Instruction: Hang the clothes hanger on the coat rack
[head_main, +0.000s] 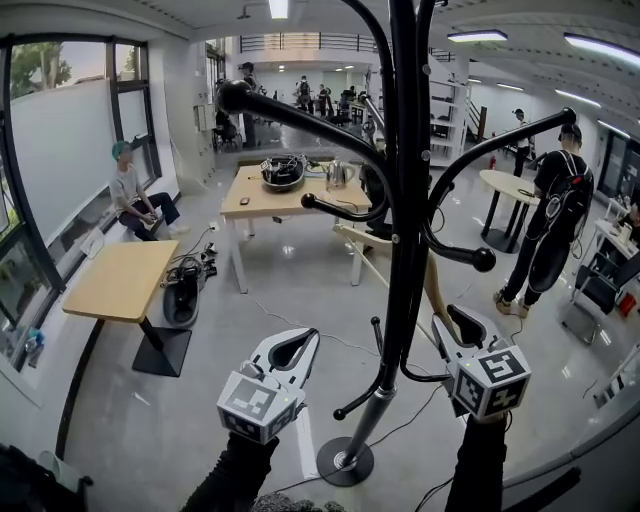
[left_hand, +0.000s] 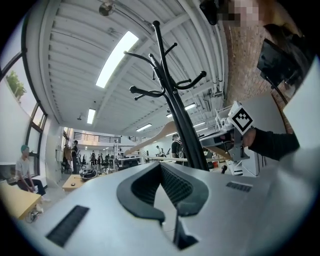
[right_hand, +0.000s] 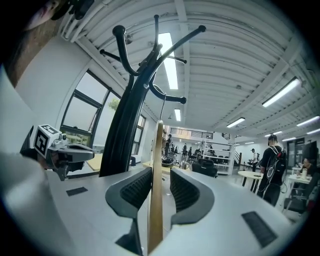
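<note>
The black coat rack (head_main: 405, 250) stands right in front of me, its curved arms spreading at head height. A wooden hanger (head_main: 362, 247) is held in my right gripper (head_main: 452, 312), just right of the pole, and its body runs up-left behind the pole. In the right gripper view the jaws are shut on the hanger (right_hand: 155, 190), which stands edge-on between the pads, its wire hook (right_hand: 162, 107) rising beside the coat rack (right_hand: 131, 105). My left gripper (head_main: 308, 338) hangs left of the pole, shut with nothing in it. The left gripper view shows the hanger (left_hand: 156, 137) crossing behind the coat rack (left_hand: 176, 112).
The rack's round base (head_main: 345, 462) sits on the grey floor between my arms, with cables trailing past it. A wooden table (head_main: 120, 278) stands at left, another table (head_main: 285, 195) behind the rack. A person (head_main: 550, 225) stands at right; another (head_main: 135, 200) sits by the window.
</note>
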